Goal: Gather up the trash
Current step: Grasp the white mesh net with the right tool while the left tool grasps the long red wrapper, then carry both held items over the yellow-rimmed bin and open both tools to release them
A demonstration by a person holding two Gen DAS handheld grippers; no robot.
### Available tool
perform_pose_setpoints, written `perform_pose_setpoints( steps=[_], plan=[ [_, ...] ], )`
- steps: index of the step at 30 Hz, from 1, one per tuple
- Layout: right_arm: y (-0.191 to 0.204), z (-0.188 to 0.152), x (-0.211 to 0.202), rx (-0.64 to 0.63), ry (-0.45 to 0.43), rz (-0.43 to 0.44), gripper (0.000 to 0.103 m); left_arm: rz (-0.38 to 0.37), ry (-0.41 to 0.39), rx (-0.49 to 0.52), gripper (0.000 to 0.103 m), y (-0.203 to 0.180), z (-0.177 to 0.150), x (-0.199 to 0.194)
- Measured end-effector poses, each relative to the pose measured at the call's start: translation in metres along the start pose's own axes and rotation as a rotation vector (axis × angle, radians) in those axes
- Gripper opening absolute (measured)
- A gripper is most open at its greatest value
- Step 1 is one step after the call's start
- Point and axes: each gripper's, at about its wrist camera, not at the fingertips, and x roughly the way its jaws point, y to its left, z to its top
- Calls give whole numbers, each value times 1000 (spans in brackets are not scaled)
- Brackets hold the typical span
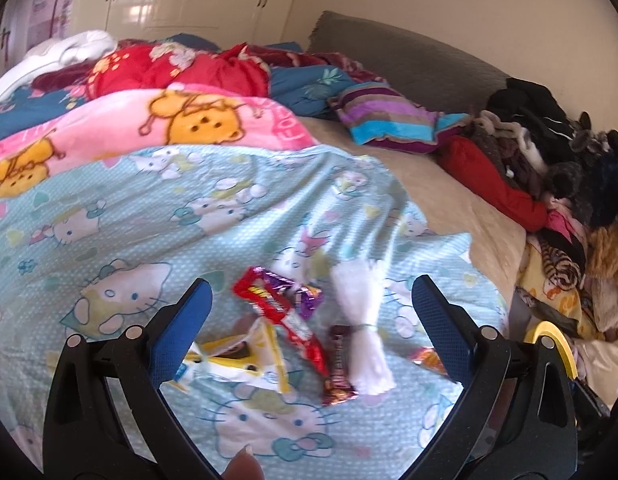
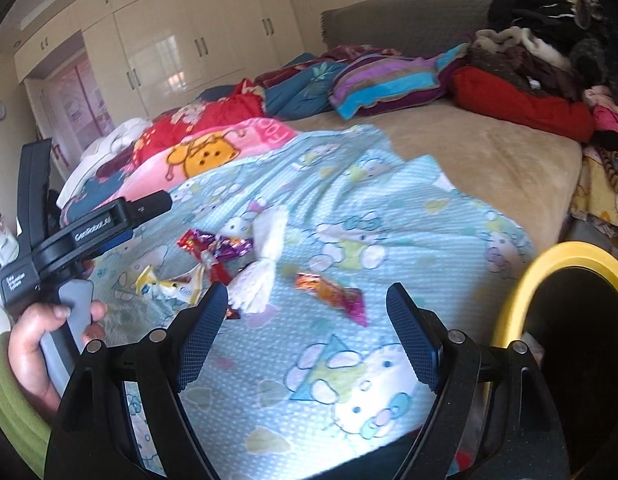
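Your left gripper (image 1: pixel 311 320) and right gripper (image 2: pixel 305 330) tilt downward, fingers spread wide, grasping nothing. On the blue cat-print blanket (image 1: pixel 121 216) covering the bed lie five wrappers (image 1: pixel 287 312) and one white tassel (image 1: pixel 363 340). A yellow-rimmed bin (image 2: pixel 549 272) stands at right.

A home bedroom: a bed (image 2: pixel 469 160) with blankets, glossy wardrobes (image 2: pixel 169 52) behind it.

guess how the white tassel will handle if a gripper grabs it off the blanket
The white tassel looks like soft strands tied at the waist, so probably floppy and light. It would likely squash between pads. Lying on the wrinkled blanket, it should not roll.
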Motion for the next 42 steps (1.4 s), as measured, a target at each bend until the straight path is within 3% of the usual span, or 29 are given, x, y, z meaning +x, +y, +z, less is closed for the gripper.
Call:
perform_pose_setpoints(
  steps=[3,12,14,18,22,25,28,33,37,42],
  plan=[
    [9,0,14,-15,22,30,79,11,29,-26,92,12,-1,8],
    [25,-1,60,-16,100,92,71,-17,124,-94,71,30,-14,33],
    [29,-4,72,-18,121,98,68,-30,150,-106,63,31,-18,40],
    [32,-7,91,-12,161,107,64,-48,180,-134,59,35,-22,51],
    [32,-9,109,-4,205,115,46,-56,197,-149,57,35,-23,60],
    [30,-11,114,1,230,138,18,-55,205,-140,57,31,-23,66],
    [29,-13,109,-3,225,149,13,-42,216,-132,57,29,-21,75],
    [27,-21,91,-1,209,168,12,-11,231,-138,47,31,-20,88],
    [28,-26,77,-21,198,179,11,5,232,-139,29,34,-20,91],
    [28,-26,67,-17,182,188,11,-24,225,-173,24,37,-22,83]
  ],
)
